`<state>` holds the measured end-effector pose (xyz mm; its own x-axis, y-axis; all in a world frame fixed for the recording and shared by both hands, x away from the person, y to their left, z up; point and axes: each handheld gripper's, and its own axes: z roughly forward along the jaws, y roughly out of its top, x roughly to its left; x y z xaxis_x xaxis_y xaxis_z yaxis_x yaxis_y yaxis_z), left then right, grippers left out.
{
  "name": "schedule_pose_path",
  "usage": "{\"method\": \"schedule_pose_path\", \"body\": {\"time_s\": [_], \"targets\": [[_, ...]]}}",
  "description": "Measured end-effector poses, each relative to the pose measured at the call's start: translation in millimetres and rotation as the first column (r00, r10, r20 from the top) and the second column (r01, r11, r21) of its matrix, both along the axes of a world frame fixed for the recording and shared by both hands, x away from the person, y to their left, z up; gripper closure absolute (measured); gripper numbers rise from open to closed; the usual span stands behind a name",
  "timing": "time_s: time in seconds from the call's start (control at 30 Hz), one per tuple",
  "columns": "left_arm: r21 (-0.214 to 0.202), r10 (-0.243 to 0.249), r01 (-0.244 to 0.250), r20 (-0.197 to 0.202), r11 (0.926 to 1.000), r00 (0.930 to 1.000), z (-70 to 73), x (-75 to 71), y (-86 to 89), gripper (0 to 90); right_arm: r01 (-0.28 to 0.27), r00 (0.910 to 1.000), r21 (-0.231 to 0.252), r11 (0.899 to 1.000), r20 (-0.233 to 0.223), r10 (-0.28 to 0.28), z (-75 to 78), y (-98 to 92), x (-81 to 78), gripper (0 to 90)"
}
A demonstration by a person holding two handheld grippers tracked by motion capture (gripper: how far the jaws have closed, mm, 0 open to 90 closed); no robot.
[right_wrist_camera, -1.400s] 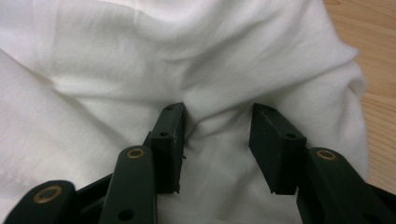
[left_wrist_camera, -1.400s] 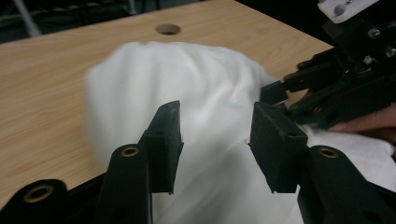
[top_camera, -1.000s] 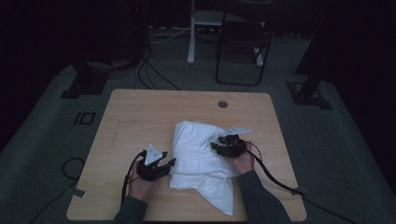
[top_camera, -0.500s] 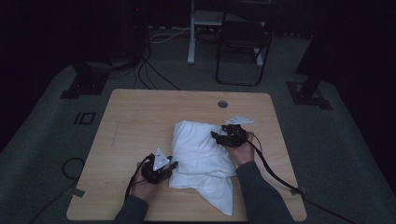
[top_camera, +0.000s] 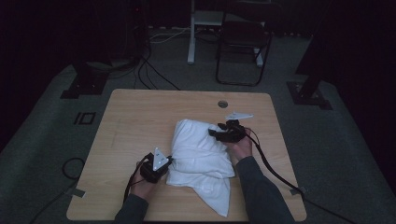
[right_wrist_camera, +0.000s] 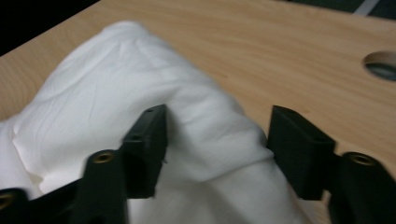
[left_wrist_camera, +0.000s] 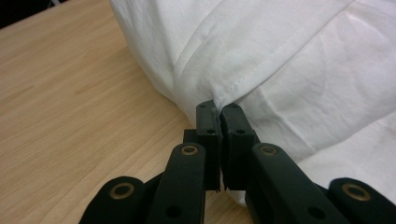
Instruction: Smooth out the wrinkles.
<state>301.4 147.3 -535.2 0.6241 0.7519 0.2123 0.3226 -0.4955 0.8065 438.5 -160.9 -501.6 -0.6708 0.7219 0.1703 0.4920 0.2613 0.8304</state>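
A white pillow [top_camera: 201, 151] in a loose white case lies on the wooden table [top_camera: 135, 121], right of centre. My left gripper [top_camera: 169, 161] sits at its near left edge. In the left gripper view, the left gripper [left_wrist_camera: 219, 110] has just closed and is shut on a stitched fold of the pillowcase [left_wrist_camera: 280, 56]. My right gripper [top_camera: 214, 133] is at the far right corner of the pillow. In the right gripper view, the right gripper [right_wrist_camera: 217, 122] straddles a ridge of the pillow [right_wrist_camera: 116, 93]. Its jaws have just been closing, with a gap still showing at the right jaw.
A round cable hole [top_camera: 222, 103] sits in the table beyond the right gripper, also seen as the hole [right_wrist_camera: 380, 65]. A dark chair [top_camera: 243, 42] and stand feet occupy the floor behind the table. Cables trail from both grippers off the near edge.
The left jaws have closed onto the pillowcase edge. The right gripper has moved away from the person along the pillow's right side to its far corner.
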Motion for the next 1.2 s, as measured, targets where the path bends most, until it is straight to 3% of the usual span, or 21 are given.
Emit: {"method": "schedule_pose_path", "body": {"time_s": [0.03, 0.1, 0.43, 0.5, 0.53, 0.6, 0.7, 0.8, 0.97, 1.07, 1.13, 1.2], "targets": [[-0.002, 0.001, -0.001, 0.005, 1.0, 1.0, 0.0, -1.4, 0.4, 88.9, -0.003, 0.9999, -0.012, 1.0, 0.014, 0.003, -2.8, -0.1, -2.2, 70.2], [-0.012, 0.008, -0.008, 0.017, 0.9999, 0.9998, 0.6, -6.7, 3.5, 90.0, 0.017, 0.9998, -0.011, 1.0, 0.014, -0.017, -5.0, -1.3, -3.6, 81.1], [-0.017, 0.002, -0.001, 0.041, 0.9999, 0.9991, -5.5, -40.3, 10.3, 90.0, 0.143, 0.9894, -0.041, 0.989, 0.03, -0.142, -10.4, 2.1, -8.4, 84.8], [-0.01, 0.026, -0.026, 0.053, 0.9996, 0.9983, -5.6, -47.8, 16.2, 90.0, 0.171, 0.9848, -0.047, 0.984, 0.037, -0.17, -10.3, 1.1, -8.4, 85.0], [-0.029, 0.049, -0.048, 0.042, 0.9984, 0.9979, -3.9, -54.4, 28.2, 90.0, 0.213, 0.9766, -0.056, 0.975, 0.043, -0.211, -10.0, -2.5, -7.8, 85.1], [-0.044, 0.06, -0.059, 0.027, 0.9973, 0.9978, -3.4, -55.8, 35.9, 90.0, 0.226, 0.9739, -0.037, 0.973, 0.028, -0.225, -10.3, -9.2, -5.7, 85.0], [-0.045, 0.055, -0.054, 0.019, 0.9975, 0.9983, -3.4, -52.8, 36.6, 90.0, 0.204, 0.9788, -0.016, 0.979, 0.025, -0.203, -10.0, -13.3, -5.7, 84.9], [-0.029, 0.04, -0.04, 0.029, 0.9988, 0.9987, -3.9, -44.4, 24.1, 90.0, 0.192, 0.9811, -0.004, 0.981, 0.026, -0.192, -9.7, -11.9, -6.6, 84.7], [-0.019, 0.029, -0.028, 0.046, 0.9994, 0.9985, -2.1, -31.2, 11.5, 79.5, 0.188, 0.982, -0.002, 0.982, 0.022, -0.188, -11.5, -9.4, -5.9, 84.4], [0.022, 0.011, -0.012, 0.056, 0.9997, 0.9984, -3.7, -16.2, -3.1, 77.4, 0.181, 0.9832, -0.002, 0.984, 0.026, -0.181, -10.3, -7.8, -6.2, 84.4], [0.087, 0.0, -0.006, 0.07, 0.9962, 0.9975, -6.2, -9.2, -11.4, 76.9, 0.18, 0.9834, 0.001, 0.984, 0.025, -0.18, -9.8, -8.0, -6.0, 84.3], [0.112, 0.009, -0.018, 0.08, 0.9935, 0.9968, -7.0, -4.1, -15.3, 78.4, 0.179, 0.9836, 0.001, 0.984, 0.024, -0.179, -9.7, -8.3, -6.0, 84.3]]}}
